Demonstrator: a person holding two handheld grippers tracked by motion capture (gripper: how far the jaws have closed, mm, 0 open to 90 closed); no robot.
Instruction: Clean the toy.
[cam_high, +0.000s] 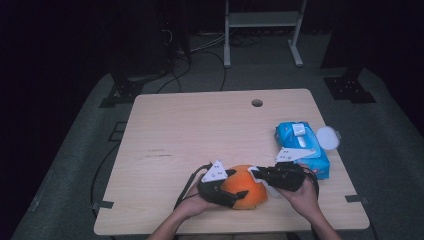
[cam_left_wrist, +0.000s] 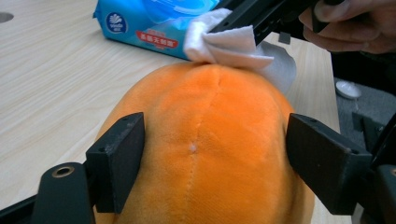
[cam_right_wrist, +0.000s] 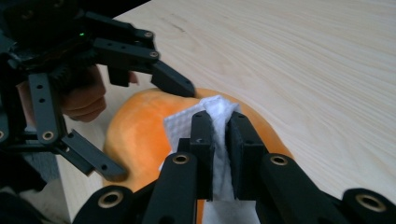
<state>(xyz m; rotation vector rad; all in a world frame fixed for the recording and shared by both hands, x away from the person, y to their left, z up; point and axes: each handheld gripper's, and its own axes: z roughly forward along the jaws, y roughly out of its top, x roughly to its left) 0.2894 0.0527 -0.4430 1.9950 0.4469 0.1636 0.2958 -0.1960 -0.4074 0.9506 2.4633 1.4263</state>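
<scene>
The orange plush toy (cam_left_wrist: 210, 149) is lying near the table's (cam_high: 190, 130) front edge, sitting between the left gripper's (cam_left_wrist: 215, 158) spread jaws, which are bracing its flanks. The right gripper (cam_right_wrist: 219, 140) is pinching a white wet wipe (cam_right_wrist: 217, 116) tightly and pressing it on the toy's top, just ahead of the left jaws. The soft body is likely giving under the wiping, so it may be squirming out sideways if the brace is loose; the wipe may also be slipping from the pinch. Beyond the right gripper, the blue wipes pack (cam_high: 305, 147) is lying with its lid open, crowding outward strokes.
</scene>
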